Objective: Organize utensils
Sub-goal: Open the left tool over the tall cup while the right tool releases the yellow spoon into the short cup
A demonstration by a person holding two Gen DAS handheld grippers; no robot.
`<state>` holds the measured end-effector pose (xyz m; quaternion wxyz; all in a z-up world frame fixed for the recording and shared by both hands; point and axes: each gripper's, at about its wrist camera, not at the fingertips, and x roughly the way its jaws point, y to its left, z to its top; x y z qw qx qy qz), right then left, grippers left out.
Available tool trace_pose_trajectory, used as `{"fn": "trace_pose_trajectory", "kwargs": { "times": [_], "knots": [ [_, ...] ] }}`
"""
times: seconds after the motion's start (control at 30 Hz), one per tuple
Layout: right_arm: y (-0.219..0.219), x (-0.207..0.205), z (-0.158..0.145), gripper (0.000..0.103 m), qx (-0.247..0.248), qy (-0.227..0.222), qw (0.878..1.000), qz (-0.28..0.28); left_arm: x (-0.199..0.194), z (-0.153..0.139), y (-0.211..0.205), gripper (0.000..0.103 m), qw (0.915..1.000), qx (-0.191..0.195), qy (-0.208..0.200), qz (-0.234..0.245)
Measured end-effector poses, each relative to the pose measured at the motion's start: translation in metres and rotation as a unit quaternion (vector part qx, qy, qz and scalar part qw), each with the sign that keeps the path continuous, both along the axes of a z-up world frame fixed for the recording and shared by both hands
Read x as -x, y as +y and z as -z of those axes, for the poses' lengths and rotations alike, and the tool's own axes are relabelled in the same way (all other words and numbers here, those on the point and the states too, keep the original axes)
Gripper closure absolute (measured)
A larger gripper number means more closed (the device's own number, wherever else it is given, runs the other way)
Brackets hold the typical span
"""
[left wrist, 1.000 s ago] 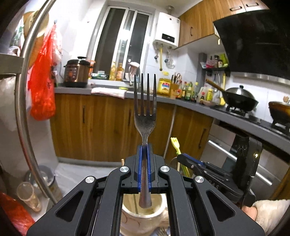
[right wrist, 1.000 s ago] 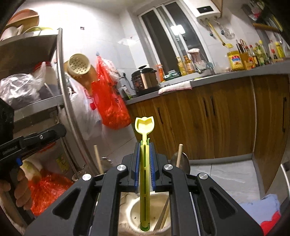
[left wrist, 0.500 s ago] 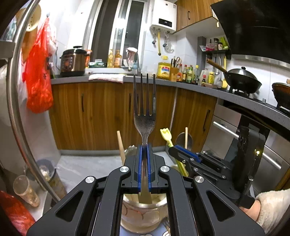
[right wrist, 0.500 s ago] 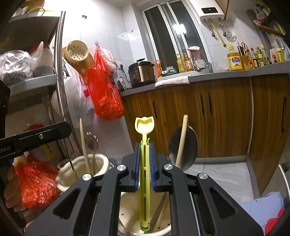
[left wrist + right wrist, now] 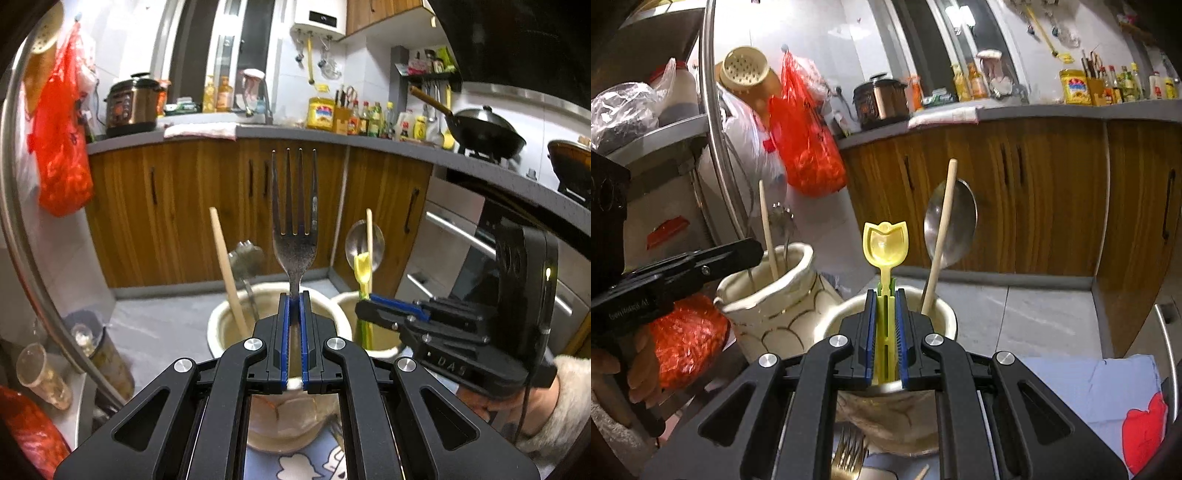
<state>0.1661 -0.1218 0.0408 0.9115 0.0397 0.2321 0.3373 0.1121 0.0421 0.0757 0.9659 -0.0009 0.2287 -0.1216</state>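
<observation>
My left gripper (image 5: 294, 299) is shut on a steel fork (image 5: 294, 218), tines up, with its handle down inside a cream ceramic jar (image 5: 218, 325). That jar also holds a wooden chopstick (image 5: 227, 266) and a metal utensil. My right gripper (image 5: 885, 295) is shut on a yellow-green plastic spoon (image 5: 885, 243), its stem lowered into a second cream jar (image 5: 945, 314) that holds a steel spoon (image 5: 956, 229) and a chopstick (image 5: 940, 236). The right gripper also shows in the left wrist view (image 5: 373, 314), and the left jar in the right wrist view (image 5: 768, 288).
A gold fork (image 5: 847, 454) lies on the mat in front of the right jar. A blue cloth (image 5: 1108, 391) lies at the right. A steel rack post (image 5: 716, 122) with red bags (image 5: 809, 147) stands at the left. Wooden cabinets (image 5: 184, 206) run behind.
Both grippers have come down. The fork's handle and the yellow spoon's stem now sit deeper in their jars. The jars appear higher and farther in both views.
</observation>
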Motion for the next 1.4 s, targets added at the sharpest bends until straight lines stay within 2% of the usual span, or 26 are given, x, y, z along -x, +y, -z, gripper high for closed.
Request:
{"fn": "trace_pose_trajectory", "kwargs": {
  "times": [0.3,0.9,1.07,1.2,1.3,1.4],
  "knots": [
    [0.005,-0.002,-0.001,0.093,0.027,0.008,1.0,-0.009,-0.011,0.004,0.006,0.097,0.999,0.008,0.043,0.013],
    [0.001,-0.013,-0.001,0.093,0.017,0.017,1.0,-0.005,-0.023,0.008,0.003,0.097,0.9988,0.036,0.033,0.005],
    [0.003,-0.012,-0.002,0.093,0.02,0.015,1.0,-0.008,-0.023,0.009,-0.002,0.096,0.9994,0.018,0.029,0.001],
    [0.003,-0.013,-0.002,0.092,0.016,0.017,1.0,-0.011,-0.023,0.008,-0.002,0.095,0.9993,0.021,0.029,0.004],
    [0.004,-0.012,-0.003,0.09,0.017,0.016,1.0,-0.013,-0.022,0.008,-0.003,0.094,0.9994,0.02,0.029,0.005],
    [0.004,-0.012,-0.003,0.083,0.014,0.017,1.0,-0.016,-0.022,0.008,-0.004,0.091,0.9993,0.022,0.028,0.005]
  ]
}}
